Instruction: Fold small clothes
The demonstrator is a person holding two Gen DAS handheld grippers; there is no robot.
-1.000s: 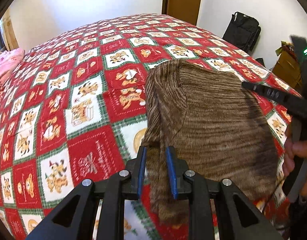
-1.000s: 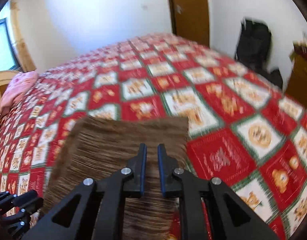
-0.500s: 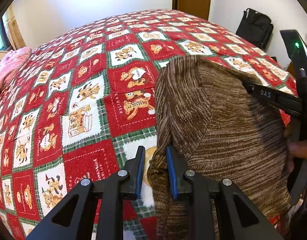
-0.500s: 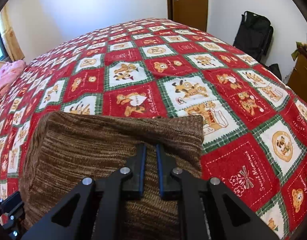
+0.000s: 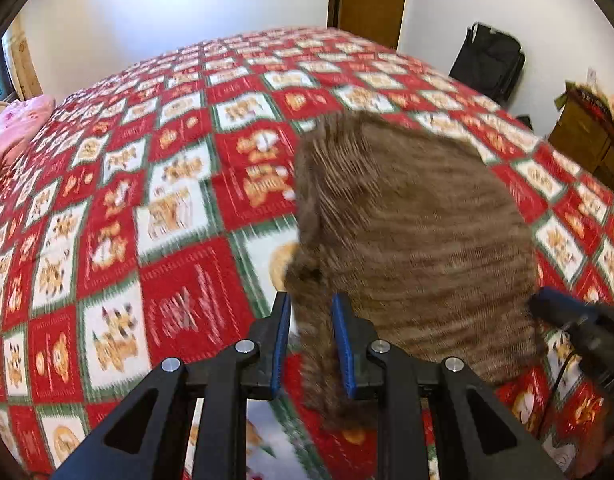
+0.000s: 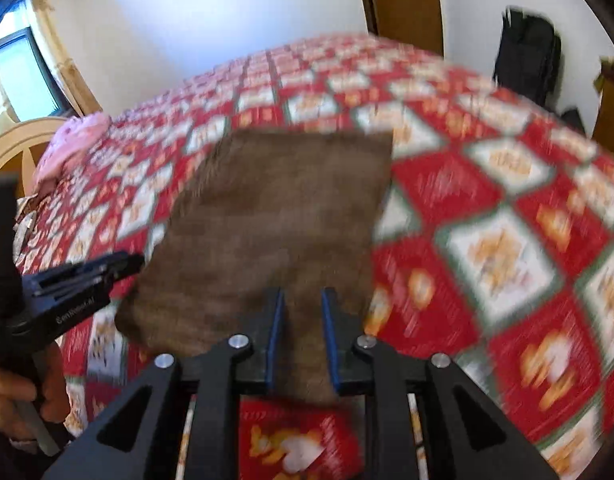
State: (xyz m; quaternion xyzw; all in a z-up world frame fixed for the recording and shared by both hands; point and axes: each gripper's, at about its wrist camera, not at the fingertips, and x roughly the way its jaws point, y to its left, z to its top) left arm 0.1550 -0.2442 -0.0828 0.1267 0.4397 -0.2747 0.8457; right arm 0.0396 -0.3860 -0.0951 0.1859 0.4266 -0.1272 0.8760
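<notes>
Garment: brown knit (image 5: 419, 240) lies on the quilt (image 5: 179, 208), doubled into a rough rectangle.
Left gripper (image 5: 311, 338): fingers pinch the knit's near left edge.
Right gripper (image 6: 303, 340): jaws have just been opening; near edge lies between the fingers, grip apparently loosened, though blur hides contact.
Progress: one fold appears done.
Remaining: probably release, a further fold, then flattening.

Gripping a hanging strip of the brown knit garment (image 5: 419, 232) between the left gripper (image 5: 311, 320) fingers (image 5: 281, 336), above the red patterned bed (image 5: 155, 216); right gripper (image 5: 563, 312) showing at the garment's right edge.
</notes>
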